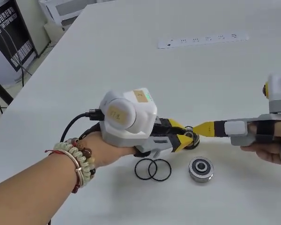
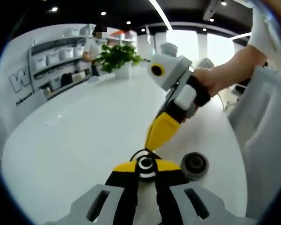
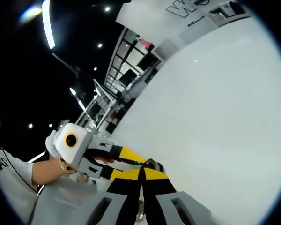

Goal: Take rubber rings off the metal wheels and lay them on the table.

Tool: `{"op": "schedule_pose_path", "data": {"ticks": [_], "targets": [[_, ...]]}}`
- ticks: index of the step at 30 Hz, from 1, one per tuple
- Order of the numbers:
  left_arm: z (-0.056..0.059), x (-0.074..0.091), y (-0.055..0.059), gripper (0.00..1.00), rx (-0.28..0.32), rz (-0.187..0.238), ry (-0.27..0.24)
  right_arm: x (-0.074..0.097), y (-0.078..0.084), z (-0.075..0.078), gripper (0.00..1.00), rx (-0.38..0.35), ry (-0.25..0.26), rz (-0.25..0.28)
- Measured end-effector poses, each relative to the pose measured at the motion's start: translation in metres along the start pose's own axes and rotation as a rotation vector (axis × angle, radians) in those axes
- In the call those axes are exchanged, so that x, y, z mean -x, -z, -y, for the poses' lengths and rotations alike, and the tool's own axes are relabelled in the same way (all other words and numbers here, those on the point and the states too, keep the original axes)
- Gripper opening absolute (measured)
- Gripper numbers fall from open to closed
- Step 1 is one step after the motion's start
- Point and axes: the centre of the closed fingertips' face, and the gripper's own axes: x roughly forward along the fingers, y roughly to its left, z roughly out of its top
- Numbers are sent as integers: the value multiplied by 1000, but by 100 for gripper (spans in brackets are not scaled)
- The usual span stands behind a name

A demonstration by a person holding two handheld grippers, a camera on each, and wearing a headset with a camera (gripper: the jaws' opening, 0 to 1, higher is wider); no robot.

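Wheel (image 2: 145, 164): clenched in left gripper (image 1: 189, 135)
Right gripper (image 1: 197, 130): pinching its rubber ring (image 2: 138, 153)
Tabletop (image 1: 131, 70): two loose rings (image 1: 152, 169), second wheel (image 1: 201, 168)

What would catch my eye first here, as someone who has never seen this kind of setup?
Two yellow-tipped tools meet mid-table: the left hand-held gripper clamps a small metal wheel, and the right hand-held gripper points in from the right with its closed tips against it. Nearer the person, on the white table, lie two overlapping black rubber rings and a second wheel.
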Motion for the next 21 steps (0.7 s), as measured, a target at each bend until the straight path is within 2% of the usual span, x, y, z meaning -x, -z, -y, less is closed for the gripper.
{"op": "schedule_pose_path", "data": {"ticks": [2,5,10,16,21], "targets": [[-1,-1,-1,14,7,-15,6,-1,2,-2,0,3,-6,-2],[-1,0,-2,15,-21,-30,9,-2,2,-2,0,18,5,-3],[-2,5,-5,14,-63,-41,8,-2,1,-7,0,34,-12,-5],[-7,12,1,13,-60,-63,-3,-2,1,-10,0,42,-22,-5],[-6,14,2,13,-73,-69,-2,-2,0,-12,0,52,-25,-6]]}}
